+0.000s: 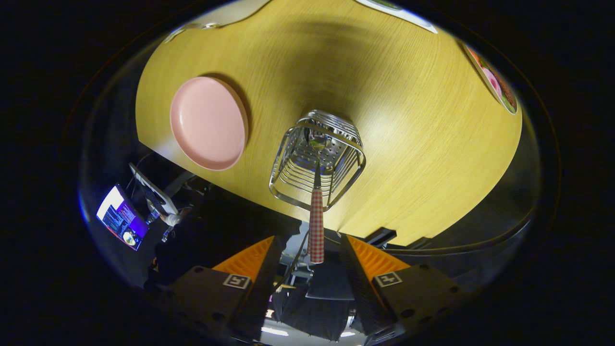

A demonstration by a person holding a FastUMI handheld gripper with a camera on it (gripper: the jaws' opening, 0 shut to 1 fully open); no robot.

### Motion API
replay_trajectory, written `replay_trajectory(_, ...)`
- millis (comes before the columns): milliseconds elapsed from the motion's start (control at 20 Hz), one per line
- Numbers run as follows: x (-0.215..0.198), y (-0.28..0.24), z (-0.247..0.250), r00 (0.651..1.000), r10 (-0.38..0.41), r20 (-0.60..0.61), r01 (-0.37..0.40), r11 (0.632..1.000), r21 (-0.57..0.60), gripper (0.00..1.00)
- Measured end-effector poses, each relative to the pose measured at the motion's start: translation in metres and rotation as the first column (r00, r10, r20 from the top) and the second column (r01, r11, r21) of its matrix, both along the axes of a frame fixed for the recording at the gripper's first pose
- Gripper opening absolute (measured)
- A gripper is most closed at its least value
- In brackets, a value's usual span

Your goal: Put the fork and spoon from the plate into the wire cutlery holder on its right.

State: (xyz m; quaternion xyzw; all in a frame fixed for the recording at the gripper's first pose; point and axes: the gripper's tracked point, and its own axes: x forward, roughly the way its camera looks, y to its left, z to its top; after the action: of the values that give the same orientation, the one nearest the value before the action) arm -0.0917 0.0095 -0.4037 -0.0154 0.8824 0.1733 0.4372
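The wire cutlery holder [317, 163] stands on the wooden table, just ahead of my fingers. A utensil with a red-checked handle [315, 226] stands in it, its metal end down inside the basket; it looks like the spoon. The handle's top reaches back between my fingers without touching either one. My gripper [311, 240] is open, with a wide gap on both sides of the handle. The pink plate [209, 122] lies left of the holder with nothing on it.
The table's near edge [230, 190] runs just behind the holder and plate. Beyond that edge are a lit screen [121, 218] and a person's hand [173, 218]. A patterned mat [495, 79] lies at the table's far right and a white item [399, 12] at its far side.
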Motion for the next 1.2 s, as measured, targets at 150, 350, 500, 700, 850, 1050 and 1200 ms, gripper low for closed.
replay_trajectory(150, -0.003, -0.006, 0.015, 0.986, -0.062, 0.154, 0.058, 0.998, 0.031, 0.99)
replay_trajectory(350, 0.000, -0.009, 0.040, 0.900, -0.193, 0.390, 0.173, 0.981, 0.086, 1.00)
replay_trajectory(500, 0.011, -0.008, 0.064, 0.765, -0.278, 0.581, 0.245, 0.960, 0.136, 1.00)
replay_trajectory(700, 0.016, -0.005, 0.097, 0.549, -0.338, 0.764, 0.316, 0.931, 0.185, 1.00)
replay_trajectory(850, 0.025, 0.005, 0.125, 0.360, -0.372, 0.856, 0.347, 0.905, 0.247, 1.00)
replay_trajectory(1050, 0.037, -0.003, 0.161, 0.096, -0.336, 0.937, 0.360, 0.889, 0.282, 1.00)
replay_trajectory(1200, 0.045, 0.002, 0.188, -0.065, -0.333, 0.941, 0.345, 0.877, 0.335, 1.00)
